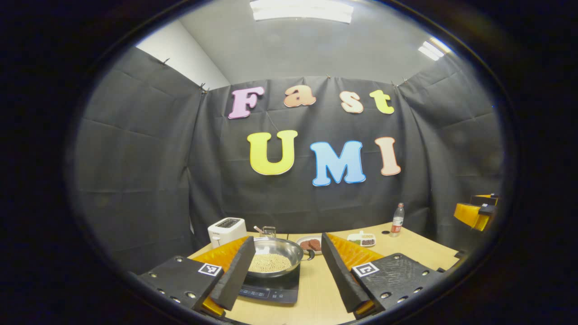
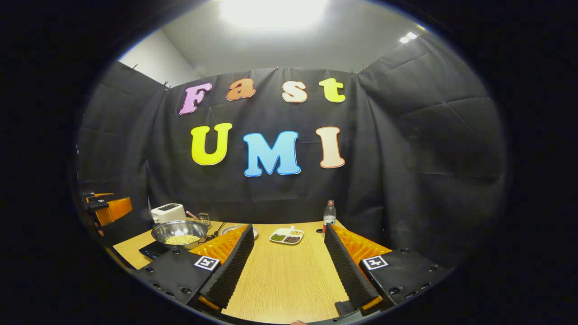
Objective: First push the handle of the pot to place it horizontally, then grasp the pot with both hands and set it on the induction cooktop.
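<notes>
A steel pot (image 1: 276, 255) holding pale beans sits on the black induction cooktop (image 1: 273, 289); its dark handle (image 1: 309, 254) points right. My left gripper (image 1: 283, 271) is open, raised and held back from the pot, which shows between its fingers. In the right gripper view the pot (image 2: 179, 233) and cooktop (image 2: 151, 249) lie far left. My right gripper (image 2: 285, 262) is open over bare wooden table (image 2: 284, 275), nothing between its fingers. The right gripper (image 1: 475, 212) shows at the far right of the left gripper view; the left gripper (image 2: 108, 208) at the far left of the right gripper view.
A white toaster (image 1: 226, 230) and a small glass (image 1: 268, 231) stand behind the pot. A plate with dark food (image 1: 310, 244), a divided dish (image 2: 286, 235) of beans and a water bottle (image 2: 329, 213) sit toward the back of the table.
</notes>
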Demonstrator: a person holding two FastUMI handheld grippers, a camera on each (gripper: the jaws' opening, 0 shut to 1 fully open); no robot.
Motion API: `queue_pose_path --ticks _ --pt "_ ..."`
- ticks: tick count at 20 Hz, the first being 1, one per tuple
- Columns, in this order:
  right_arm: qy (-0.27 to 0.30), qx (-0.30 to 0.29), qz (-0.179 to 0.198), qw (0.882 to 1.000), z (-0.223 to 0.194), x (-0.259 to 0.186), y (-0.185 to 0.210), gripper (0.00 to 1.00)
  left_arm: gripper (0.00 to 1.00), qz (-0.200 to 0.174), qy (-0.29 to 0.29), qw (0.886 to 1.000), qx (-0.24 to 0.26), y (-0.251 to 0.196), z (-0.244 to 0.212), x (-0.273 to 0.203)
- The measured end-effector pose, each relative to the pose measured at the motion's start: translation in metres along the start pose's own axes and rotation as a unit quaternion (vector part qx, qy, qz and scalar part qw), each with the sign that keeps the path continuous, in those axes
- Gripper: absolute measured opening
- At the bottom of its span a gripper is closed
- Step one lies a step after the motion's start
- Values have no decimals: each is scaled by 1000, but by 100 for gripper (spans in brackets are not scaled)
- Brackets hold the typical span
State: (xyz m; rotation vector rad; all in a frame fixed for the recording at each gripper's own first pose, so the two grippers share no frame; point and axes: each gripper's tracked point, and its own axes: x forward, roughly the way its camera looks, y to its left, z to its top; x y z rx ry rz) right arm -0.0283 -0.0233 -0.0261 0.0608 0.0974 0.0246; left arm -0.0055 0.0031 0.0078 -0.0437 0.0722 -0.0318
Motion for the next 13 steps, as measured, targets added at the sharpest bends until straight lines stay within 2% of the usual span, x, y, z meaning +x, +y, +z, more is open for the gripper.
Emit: queue_pose_path --ticks 2,4,13 --pt "-8 -8 1 1000 3 -4 1 96 87 2 -2 1000 1 6 1 -6" --pt "-13 -13 3 1000 7 -10 3 99 87 3 -2 1000 2 10 0 -11" --pt "-31 -30 8 999 14 -21 4 99 87 9 -14 1000 8 19 5 -21"
